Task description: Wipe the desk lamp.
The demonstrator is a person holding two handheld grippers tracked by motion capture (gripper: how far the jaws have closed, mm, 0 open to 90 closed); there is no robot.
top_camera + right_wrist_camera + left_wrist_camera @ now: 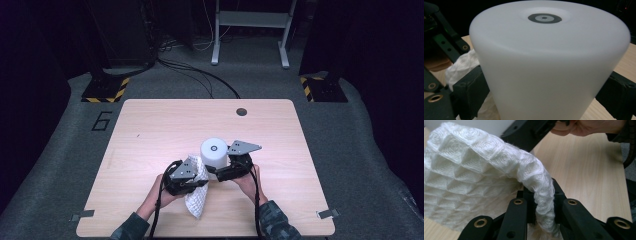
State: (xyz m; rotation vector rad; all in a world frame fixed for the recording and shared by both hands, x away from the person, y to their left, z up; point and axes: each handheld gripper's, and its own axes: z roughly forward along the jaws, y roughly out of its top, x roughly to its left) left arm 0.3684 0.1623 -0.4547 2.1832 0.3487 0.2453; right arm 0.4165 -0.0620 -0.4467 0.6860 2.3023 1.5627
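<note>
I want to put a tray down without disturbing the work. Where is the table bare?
Bare table: the far strip up to the dark round grommet, plus wide margins at the left and right edges. Crowded: near centre, where the left gripper pinches the white cloth and the right gripper clasps the white cylinder.

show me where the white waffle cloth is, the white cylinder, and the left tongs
white waffle cloth (474, 167), left gripper view, on its quilted face.
white cylinder (544, 70), right gripper view, on its side wall.
left tongs (544, 202), left gripper view, midway between the tips that pinch the cloth edge.
</note>
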